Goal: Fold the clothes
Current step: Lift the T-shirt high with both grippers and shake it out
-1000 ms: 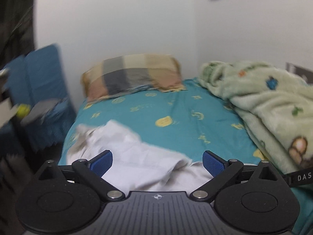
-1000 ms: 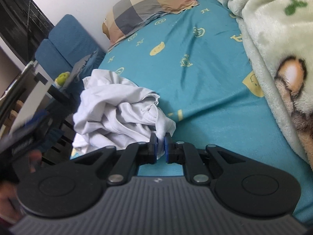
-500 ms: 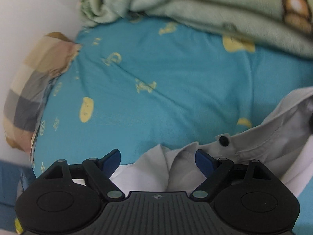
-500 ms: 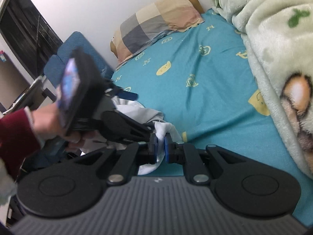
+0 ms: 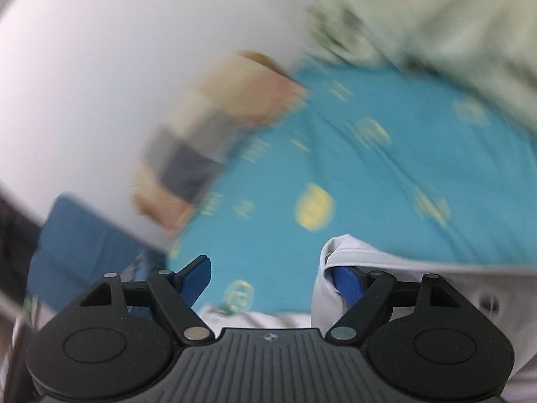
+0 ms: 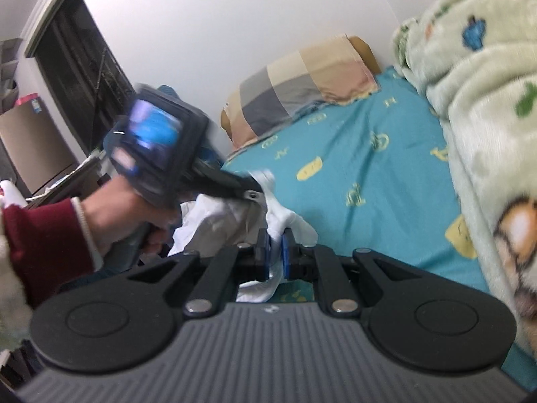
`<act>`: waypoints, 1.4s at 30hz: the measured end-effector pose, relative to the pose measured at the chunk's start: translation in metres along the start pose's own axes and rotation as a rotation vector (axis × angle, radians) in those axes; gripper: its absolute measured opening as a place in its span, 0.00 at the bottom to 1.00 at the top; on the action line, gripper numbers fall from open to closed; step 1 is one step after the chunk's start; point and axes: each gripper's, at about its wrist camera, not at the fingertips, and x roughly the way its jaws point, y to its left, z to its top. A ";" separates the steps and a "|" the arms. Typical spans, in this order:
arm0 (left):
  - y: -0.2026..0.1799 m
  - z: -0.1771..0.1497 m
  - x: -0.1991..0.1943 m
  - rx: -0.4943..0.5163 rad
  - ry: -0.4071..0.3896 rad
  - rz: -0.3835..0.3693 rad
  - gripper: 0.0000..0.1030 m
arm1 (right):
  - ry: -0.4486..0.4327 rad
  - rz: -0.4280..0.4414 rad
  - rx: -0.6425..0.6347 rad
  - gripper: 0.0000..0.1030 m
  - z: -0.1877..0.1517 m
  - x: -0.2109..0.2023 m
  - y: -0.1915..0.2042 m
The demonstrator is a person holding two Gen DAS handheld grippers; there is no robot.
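A white shirt (image 6: 214, 215) lies bunched at the near left edge of the bed with the teal sheet (image 6: 386, 174). My right gripper (image 6: 273, 255) is shut on a fold of the white shirt. My left gripper (image 5: 273, 277) is open; a fold of the shirt (image 5: 402, 278) drapes over its right finger, with a dark button showing. In the right wrist view the left gripper (image 6: 248, 189) is held by a hand just above the shirt, blurred by motion.
A checked pillow (image 6: 302, 87) lies at the head of the bed by the white wall. A pale green fleece blanket (image 6: 486, 100) is heaped along the right side. A blue chair (image 5: 84, 238) and a dark window (image 6: 80, 77) are at the left.
My left gripper has swung up and back from pointing down at the shirt, and cloth now hangs over its right finger. My right gripper has lifted slightly, still holding the shirt.
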 end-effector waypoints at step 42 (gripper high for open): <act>0.364 0.027 -0.706 -0.705 -0.733 0.086 0.10 | -0.701 -0.035 -0.623 0.10 0.257 -0.350 0.329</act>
